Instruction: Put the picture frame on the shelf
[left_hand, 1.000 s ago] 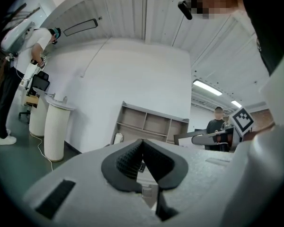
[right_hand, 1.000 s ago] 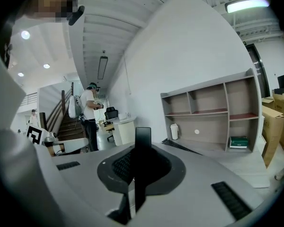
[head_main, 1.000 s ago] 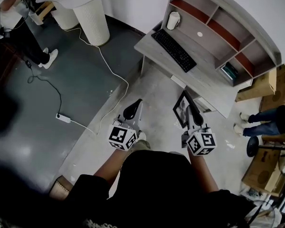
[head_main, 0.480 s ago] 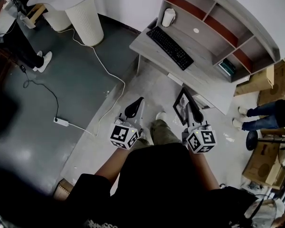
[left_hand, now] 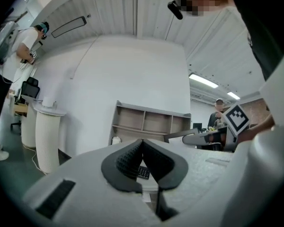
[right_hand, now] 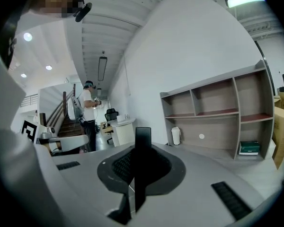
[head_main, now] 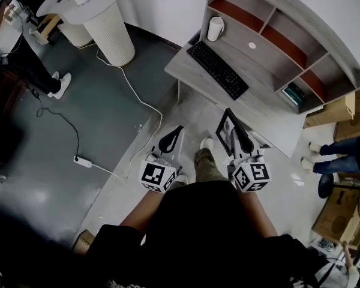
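Observation:
The picture frame (head_main: 227,131) is dark-edged with a black-and-white print, and my right gripper (head_main: 240,135) is shut on it, holding it upright over the floor just short of the grey desk (head_main: 270,116). In the right gripper view the frame (right_hand: 142,143) shows edge-on as a black strip pinched between the pads of the right gripper (right_hand: 138,167). The grey shelf unit (head_main: 276,38) with reddish boards stands on the desk against the wall; it also shows as the shelf unit (right_hand: 217,112). My left gripper (head_main: 171,138) is held beside it, and in its own view the left gripper (left_hand: 142,144) is shut with nothing in it.
On the desk lie a black keyboard (head_main: 218,69) and a white cup (head_main: 215,27). A green book (right_hand: 250,148) lies in the lower right shelf bay. A white ribbed pedestal (head_main: 111,26), a cable with power strip (head_main: 83,161), cardboard boxes (head_main: 336,110) and other people stand around.
A leg and shoe have come forward between the grippers. The right gripper with the frame has risen slightly toward the desk edge. Both jaws stay as they were.

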The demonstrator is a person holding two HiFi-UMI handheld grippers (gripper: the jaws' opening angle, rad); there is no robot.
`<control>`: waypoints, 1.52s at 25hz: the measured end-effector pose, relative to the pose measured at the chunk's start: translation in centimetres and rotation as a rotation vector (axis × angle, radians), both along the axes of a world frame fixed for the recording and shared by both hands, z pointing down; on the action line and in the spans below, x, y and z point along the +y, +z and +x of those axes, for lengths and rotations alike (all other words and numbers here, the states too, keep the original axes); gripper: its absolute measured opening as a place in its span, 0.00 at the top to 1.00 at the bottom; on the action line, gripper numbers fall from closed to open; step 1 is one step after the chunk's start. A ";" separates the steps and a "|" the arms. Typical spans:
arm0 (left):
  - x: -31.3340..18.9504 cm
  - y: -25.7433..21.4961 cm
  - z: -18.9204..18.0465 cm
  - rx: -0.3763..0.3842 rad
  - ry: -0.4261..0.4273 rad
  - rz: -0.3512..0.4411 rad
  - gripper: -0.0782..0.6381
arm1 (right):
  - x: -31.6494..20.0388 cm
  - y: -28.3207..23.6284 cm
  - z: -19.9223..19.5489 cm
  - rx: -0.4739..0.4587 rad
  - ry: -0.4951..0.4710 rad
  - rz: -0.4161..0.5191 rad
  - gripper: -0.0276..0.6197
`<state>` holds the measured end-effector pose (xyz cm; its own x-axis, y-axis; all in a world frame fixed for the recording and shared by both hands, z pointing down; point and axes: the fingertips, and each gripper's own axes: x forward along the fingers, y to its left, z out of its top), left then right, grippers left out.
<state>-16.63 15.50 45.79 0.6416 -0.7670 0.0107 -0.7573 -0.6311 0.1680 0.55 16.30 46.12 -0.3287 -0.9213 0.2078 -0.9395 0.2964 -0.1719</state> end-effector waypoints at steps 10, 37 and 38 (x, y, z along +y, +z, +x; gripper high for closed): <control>-12.8 -0.2 9.6 -0.020 0.106 -0.020 0.87 | -11.3 -0.1 8.4 -0.078 0.064 0.005 0.93; -30.0 -1.5 22.9 -0.031 0.198 -0.046 0.87 | -33.6 -6.8 19.0 -0.262 -0.115 0.114 0.93; -30.3 -1.6 22.8 -0.023 0.204 -0.045 0.87 | -34.4 -7.1 18.9 -0.269 -0.111 0.116 0.93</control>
